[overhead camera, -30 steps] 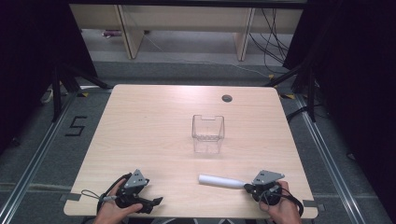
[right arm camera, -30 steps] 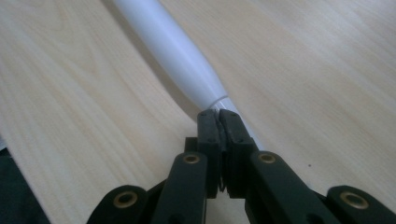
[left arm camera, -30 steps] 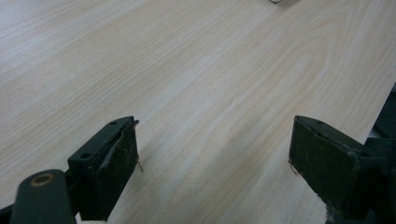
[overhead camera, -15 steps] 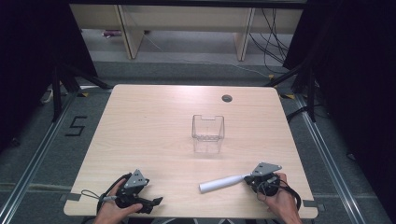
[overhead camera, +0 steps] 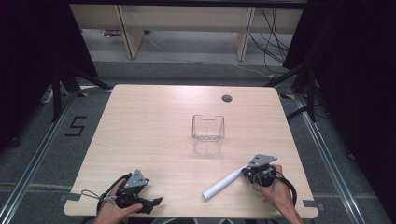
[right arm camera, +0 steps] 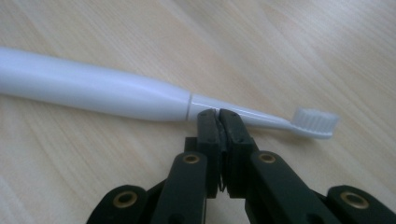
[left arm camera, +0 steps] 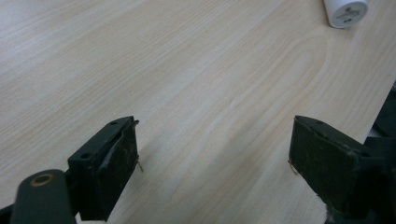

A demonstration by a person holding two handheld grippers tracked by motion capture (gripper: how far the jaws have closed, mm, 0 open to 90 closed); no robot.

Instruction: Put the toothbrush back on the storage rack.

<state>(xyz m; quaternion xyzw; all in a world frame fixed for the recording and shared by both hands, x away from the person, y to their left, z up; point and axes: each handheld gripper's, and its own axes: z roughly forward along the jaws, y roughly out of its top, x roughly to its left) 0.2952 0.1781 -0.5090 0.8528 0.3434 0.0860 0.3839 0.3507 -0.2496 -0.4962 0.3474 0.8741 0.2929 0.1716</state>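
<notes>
Now right claw [right arm camera: 218, 114] clenched against electric toothbrush [right arm camera: 140, 95] neck, left claw [left arm camera: 212, 154] released, toothbrush well beyond.

Bright table [overhead camera: 154, 126], dark surroundings

Even overhead light, soft shadows; the high view is sharp, both gripper views blur slightly toward near edges.

White electric toothbrush [overhead camera: 224, 183], lying flat on the pale wood surface [overhead camera: 154, 135] near its front edge, right of centre. Thick smooth handle, flat butt end pointing front-left; slim neck and small white bristle head [right arm camera: 316, 120] at the far right end. Lies diagonally.
</notes>
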